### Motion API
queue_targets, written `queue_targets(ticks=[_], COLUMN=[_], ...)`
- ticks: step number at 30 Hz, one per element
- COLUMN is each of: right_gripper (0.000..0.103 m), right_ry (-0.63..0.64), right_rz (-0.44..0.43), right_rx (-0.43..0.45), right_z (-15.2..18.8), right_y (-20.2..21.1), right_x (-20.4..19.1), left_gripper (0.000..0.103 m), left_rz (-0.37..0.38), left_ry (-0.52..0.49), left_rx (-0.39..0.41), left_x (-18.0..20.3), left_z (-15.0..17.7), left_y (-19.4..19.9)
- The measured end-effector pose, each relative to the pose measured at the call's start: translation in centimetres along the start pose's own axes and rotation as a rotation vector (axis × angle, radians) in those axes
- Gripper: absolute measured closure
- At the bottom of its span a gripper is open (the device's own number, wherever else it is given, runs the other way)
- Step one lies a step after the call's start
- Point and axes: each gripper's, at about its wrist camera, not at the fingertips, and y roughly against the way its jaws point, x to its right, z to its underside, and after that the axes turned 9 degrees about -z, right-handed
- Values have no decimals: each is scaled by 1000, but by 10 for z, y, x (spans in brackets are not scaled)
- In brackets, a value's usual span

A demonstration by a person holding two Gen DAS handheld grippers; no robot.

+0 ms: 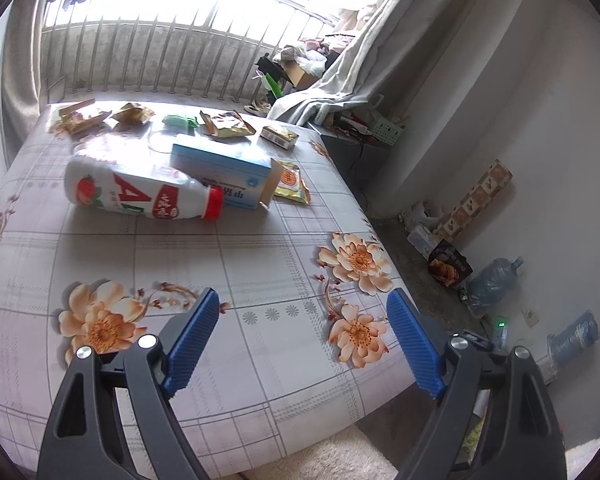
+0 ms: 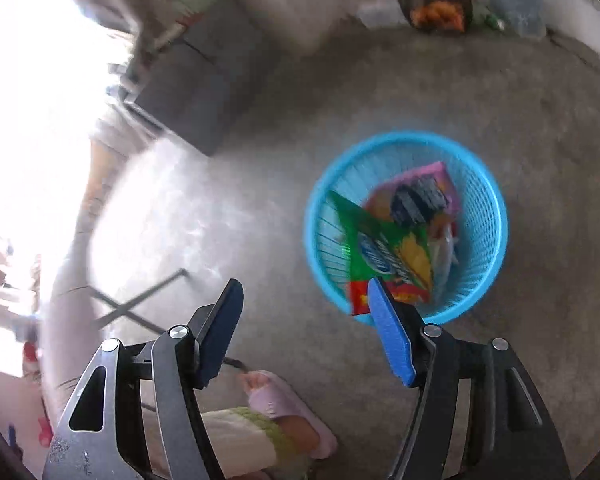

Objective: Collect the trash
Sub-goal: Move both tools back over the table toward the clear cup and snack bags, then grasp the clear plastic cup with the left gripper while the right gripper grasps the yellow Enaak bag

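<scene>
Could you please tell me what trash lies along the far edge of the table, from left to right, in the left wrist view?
Torn wrapper → gold wrapper → green packet → torn foil bag → small gold box.

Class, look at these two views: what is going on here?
A person is clearing trash with a gripper in each hand. The right gripper hangs open and empty over a blue basket on the floor, which already holds snack wrappers. The left gripper is open and empty over the table, facing trash not yet collected: a bottle on its side, a blue box and several wrappers further back.
</scene>
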Motion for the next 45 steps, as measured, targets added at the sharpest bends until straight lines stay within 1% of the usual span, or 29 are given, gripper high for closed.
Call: queue_targets(ticks=[4, 7, 8, 9, 11, 13, 15, 16, 19, 22, 23, 25, 27, 28, 31, 33, 36, 37, 39, 40, 41, 42, 44, 45], right_gripper=[39, 37, 36, 35, 33, 32, 30, 29, 29, 29, 29, 29, 29, 29, 29, 29, 29, 29, 33, 32, 33, 33, 34, 36], right_ry=[145, 274, 332, 366, 457, 541, 614, 636, 665, 596, 576, 513, 470, 443, 430, 466, 543, 558, 565, 576, 611, 655, 698, 719], right_rz=[-66, -120, -143, -159, -209, -253, -301, -318, -340, -371, -385, -412, -383, -349, -272, -209, -138, -121, -107, -108, -111, -107, -108, -109], right_rx=[53, 83, 92, 96, 101, 86, 48, 30, -42, -154, -193, -278, -344, -382, -449, -436, -385, -382, -397, -396, -368, -357, -352, -348], right_z=[4, 8, 11, 13, 20, 27, 35, 40, 45, 40, 42, 37, 30, 24, 18, 14, 9, 7, 7, 8, 10, 14, 17, 21], right_y=[39, 61, 67, 68, 74, 73, 64, 57, 31, -7, -14, -46, -76, -99, -141, -164, -184, -195, -215, -221, -221, -222, -227, -229], right_x=[-61, -116, -140, -153, -197, -238, -277, -290, -334, -364, -373, -388, -400, -407, -423, -435, -445, -445, -444, -444, -447, -451, -454, -457], left_gripper=[19, 19, 18, 18, 17, 16, 15, 15, 11, 9, 8, 6, 6, 6, 6, 6, 6, 6, 6, 6, 6, 6, 6, 6], left_rz=[-12, -28, -36, -42, -62, -70, -79, -85, -120, -159, -177, -200, -229, -237, -255, -266, -287, -294, -324, -339, -353, -372, -417, -445], left_ry=[15, 29, 35, 39, 52, 64, 79, 84, 93, 75, 64, 39, -2, -15, -46, -51, -65, -73, -82, -84, -89, -96, -105, -111], left_rx=[7, 9, 14, 17, 31, 41, 54, 66, 111, 152, 166, 176, 181, 179, 144, 102, 25, 0, -45, -64, -82, -100, -128, -155], left_x=[-8, -14, -17, -20, -27, -33, -39, -43, -53, -62, -65, -69, -72, -72, -77, -80, -81, -81, -82, -83, -84, -84, -86, -88], left_z=[3, 5, 6, 6, 5, 3, -4, -9, -26, -50, -61, -78, -102, -111, -150, -172, -205, -213, -228, -235, -241, -247, -253, -257], left_y=[7, 11, 13, 15, 19, 22, 26, 28, 38, 46, 47, 45, 36, 31, 1, -24, -71, -86, -119, -135, -151, -167, -191, -208])
